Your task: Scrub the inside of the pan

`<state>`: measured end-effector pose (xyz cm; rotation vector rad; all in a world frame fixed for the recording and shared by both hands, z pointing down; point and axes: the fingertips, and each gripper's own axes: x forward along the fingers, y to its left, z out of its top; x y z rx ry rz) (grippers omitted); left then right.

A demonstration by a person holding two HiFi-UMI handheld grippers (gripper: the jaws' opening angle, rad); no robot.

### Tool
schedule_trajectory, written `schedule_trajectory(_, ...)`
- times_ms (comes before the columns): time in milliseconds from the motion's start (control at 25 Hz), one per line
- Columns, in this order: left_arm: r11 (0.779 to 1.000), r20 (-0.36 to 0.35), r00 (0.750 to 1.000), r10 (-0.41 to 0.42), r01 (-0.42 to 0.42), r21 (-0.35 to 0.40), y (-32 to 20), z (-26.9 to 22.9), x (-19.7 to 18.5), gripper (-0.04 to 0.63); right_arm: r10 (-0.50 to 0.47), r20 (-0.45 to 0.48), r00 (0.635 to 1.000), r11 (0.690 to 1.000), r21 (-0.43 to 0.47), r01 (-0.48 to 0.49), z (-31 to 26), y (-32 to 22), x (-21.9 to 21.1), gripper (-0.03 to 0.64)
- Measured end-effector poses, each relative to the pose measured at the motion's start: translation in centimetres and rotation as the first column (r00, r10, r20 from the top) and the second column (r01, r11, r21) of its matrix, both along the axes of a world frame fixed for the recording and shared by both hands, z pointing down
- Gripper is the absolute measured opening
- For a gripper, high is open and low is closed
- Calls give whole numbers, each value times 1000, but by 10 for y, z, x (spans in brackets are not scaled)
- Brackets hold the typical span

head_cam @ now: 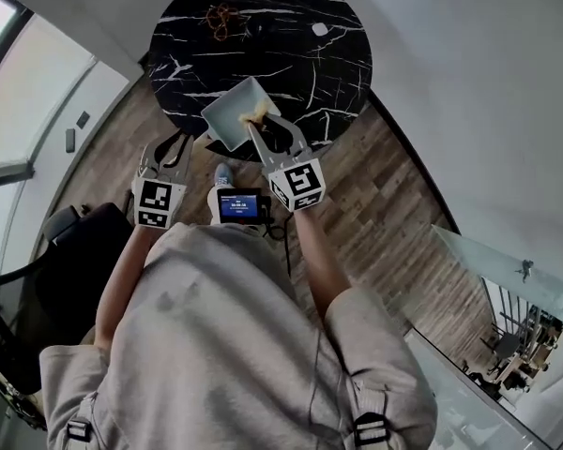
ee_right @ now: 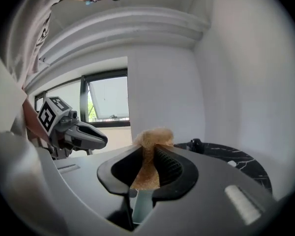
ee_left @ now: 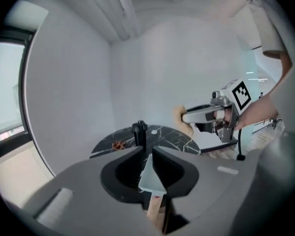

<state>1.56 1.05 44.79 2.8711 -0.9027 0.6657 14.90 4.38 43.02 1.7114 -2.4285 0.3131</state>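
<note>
1. We find the left gripper (ee_left: 145, 152) with its jaws closed on the pan (head_cam: 236, 111), clamped where the pale body meets the wooden handle (ee_left: 155, 209).
2. The pan is in the air over the near edge of the round black marbled surface (head_cam: 291, 54). It is tilted, with its pale inside turned up toward the head view.
3. The right gripper (ee_right: 148, 150) has its jaws clamped on a tan sponge (ee_right: 153, 137), which bulges out past the jaw tips.
4. In the head view we see the sponge at the pan's near right rim. We cannot tell whether it presses on the inside.
5. The two grippers are near each other, the left one on the pan's left and the right one on its near right side.
6. Farther back on the surface, well apart from the pan, lie a small brown tangle (head_cam: 225, 22) and a small white piece (head_cam: 320, 29).
7. We also see a small lit screen (head_cam: 239, 204) at the person's chest, above the wooden floor (head_cam: 385, 214).
</note>
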Motion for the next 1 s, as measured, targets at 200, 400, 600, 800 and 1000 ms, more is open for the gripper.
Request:
schedule_trajectory(200,989,-117,992,57,-39,143,35,-77,-17,36,12,-32,999,990,142,-8,-75,40,-43,91)
schedule_trajectory(400,972,-192,977,89,-43,229,91,-115,-68,23,26,-79,997,974,225,-8,-120,93,-107,86)
schedule_trajectory(600,975,-247,964,101,-46,218,154,-115,-116,18,53,-118,992,974,224,-26,-128,156,-165,78)
schedule_trajectory(800,980,-265,956,129,-83,180,212,-106,-142,18,78,-111,991,978,200,-55,-126,216,-197,78)
schedule_trajectory(1000,976,-267,949,168,-121,182,250,-112,-147,18,84,-109,990,976,211,-59,-134,252,-203,78)
